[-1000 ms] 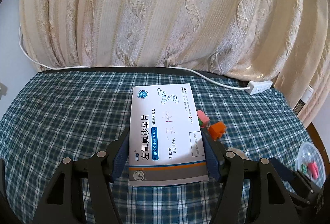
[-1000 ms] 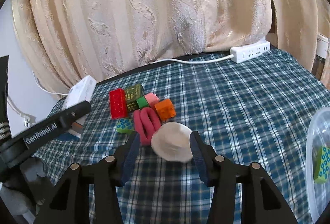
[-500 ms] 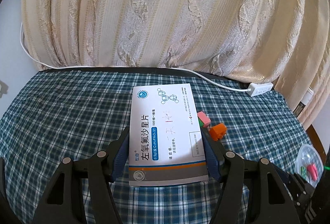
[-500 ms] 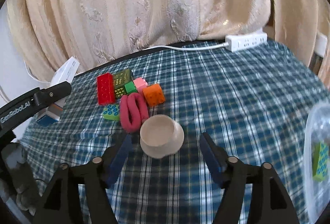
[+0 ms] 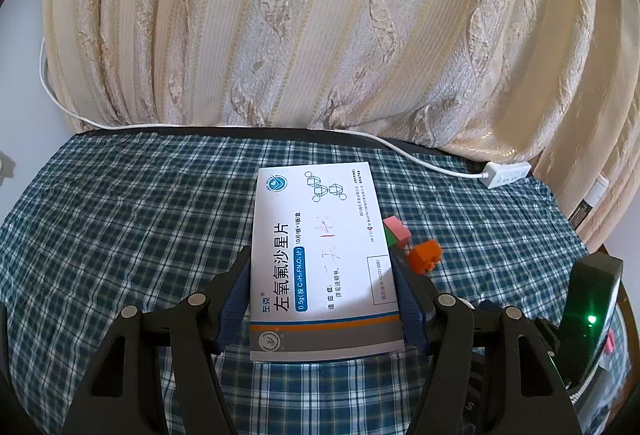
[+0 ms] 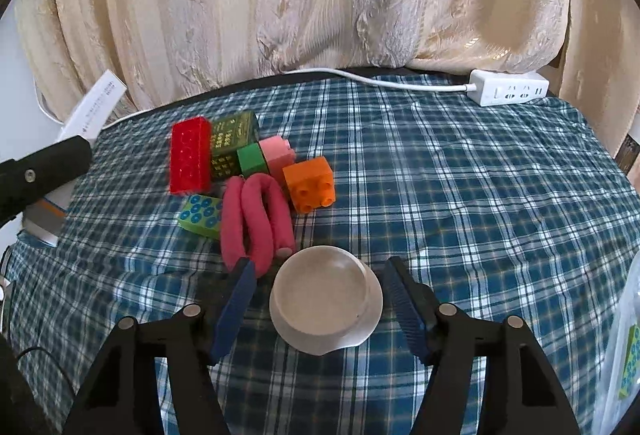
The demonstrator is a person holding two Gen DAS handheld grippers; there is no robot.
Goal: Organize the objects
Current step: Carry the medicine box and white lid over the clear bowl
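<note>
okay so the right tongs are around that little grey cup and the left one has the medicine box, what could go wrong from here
1. The upturned grey cup sits between the closing right tongs with gaps on both sides; its flared, sloped wall could slip out as they squeeze.
2. The pink foam roll lies right by the left-hand pad and might get pinched or dragged along.
3. The left tongs grip only the near end of the medicine box, so it could tilt if moved fast.
</note>
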